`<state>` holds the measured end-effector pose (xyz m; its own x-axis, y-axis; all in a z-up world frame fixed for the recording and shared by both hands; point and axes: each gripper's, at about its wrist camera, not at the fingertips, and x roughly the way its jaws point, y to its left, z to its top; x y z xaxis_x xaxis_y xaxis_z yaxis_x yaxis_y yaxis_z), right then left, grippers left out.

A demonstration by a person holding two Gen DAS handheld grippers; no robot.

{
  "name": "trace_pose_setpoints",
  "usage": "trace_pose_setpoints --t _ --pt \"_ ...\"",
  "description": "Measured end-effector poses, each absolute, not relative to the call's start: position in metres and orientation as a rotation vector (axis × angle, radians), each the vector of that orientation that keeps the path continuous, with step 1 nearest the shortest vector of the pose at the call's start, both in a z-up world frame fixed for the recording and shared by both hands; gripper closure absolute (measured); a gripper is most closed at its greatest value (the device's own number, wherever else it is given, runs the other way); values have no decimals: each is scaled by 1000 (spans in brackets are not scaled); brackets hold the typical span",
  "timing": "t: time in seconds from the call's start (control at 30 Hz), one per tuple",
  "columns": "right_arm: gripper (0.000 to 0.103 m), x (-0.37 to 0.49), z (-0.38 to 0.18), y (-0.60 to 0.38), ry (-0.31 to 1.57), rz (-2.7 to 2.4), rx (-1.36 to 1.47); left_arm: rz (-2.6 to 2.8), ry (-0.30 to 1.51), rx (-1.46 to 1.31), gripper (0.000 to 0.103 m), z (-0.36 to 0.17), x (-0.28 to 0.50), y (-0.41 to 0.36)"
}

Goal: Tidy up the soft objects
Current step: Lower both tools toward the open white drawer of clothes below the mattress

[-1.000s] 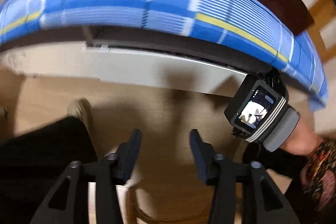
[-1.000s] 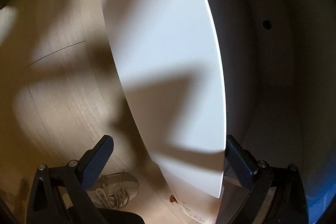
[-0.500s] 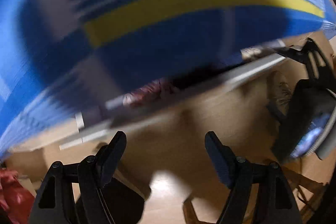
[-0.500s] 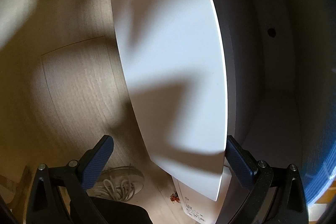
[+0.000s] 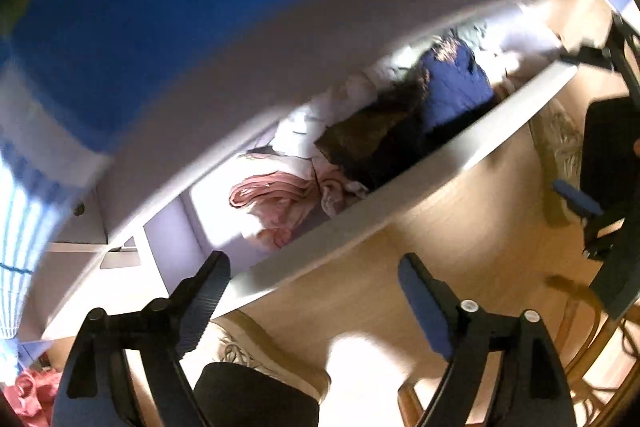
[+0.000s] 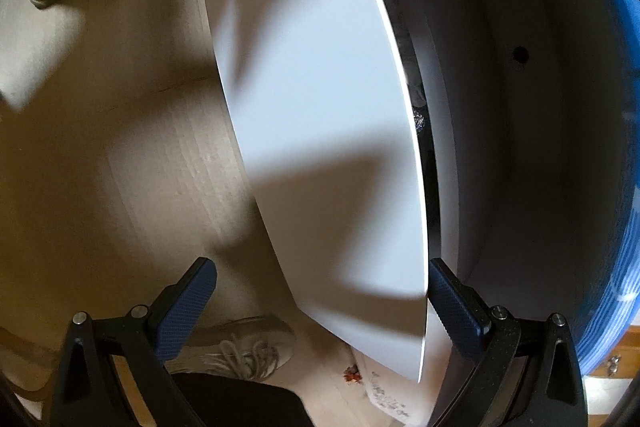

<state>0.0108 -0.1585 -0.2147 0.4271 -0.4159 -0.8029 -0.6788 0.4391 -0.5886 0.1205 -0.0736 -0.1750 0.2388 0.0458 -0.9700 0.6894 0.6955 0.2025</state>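
Observation:
An open white drawer (image 5: 400,187) under the bed holds soft things: a pink cloth (image 5: 276,199), a dark brown garment (image 5: 372,131), a blue garment (image 5: 456,87) and white pieces. My left gripper (image 5: 312,261) hangs above the drawer's front edge, its jaws opening wide with nothing between them. In the right wrist view my right gripper (image 6: 320,267) stands open across the drawer front (image 6: 320,107). The panel's top edge runs right beside the right-hand fingertip (image 6: 448,291), and the left-hand fingertip is well clear of the panel. One blue pad (image 5: 576,198) of the right gripper shows at the right edge of the left wrist view.
A blue plaid bedcover (image 5: 160,7) overhangs the drawer. The person's shoes (image 6: 236,347) stand on the wooden floor (image 6: 120,167) close to the drawer front, with a dark trouser leg (image 5: 256,395) below my left gripper. A pink-red cloth (image 5: 28,395) lies at the lower left.
The left view has swung from the bed's side down into the open drawer, and the left jaws have widened. The right gripper has barely moved against the drawer front.

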Motion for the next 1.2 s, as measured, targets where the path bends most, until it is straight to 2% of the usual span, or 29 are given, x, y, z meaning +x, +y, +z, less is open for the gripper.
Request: trace_pose_setpoints --t 0.23,0.83,0.9,1.03,1.2 --pt "0 -5 -202 -154 1254 252 -1115 -533 1297 819 5 -177 100 -88" --pt "0 -37 -166 -139 1386 361 -942 -528 1315 991 1 -157 71 -102" --pt "0 -29 -151 -140 1404 371 -857 -524 1323 948 2 -147 71 -103" --pt "0 -9 -122 -150 1376 318 -647 -532 1368 665 10 -115 94 -93" --pt "0 20 -98 -170 1342 193 -379 -443 1328 440 11 -87 130 -79"
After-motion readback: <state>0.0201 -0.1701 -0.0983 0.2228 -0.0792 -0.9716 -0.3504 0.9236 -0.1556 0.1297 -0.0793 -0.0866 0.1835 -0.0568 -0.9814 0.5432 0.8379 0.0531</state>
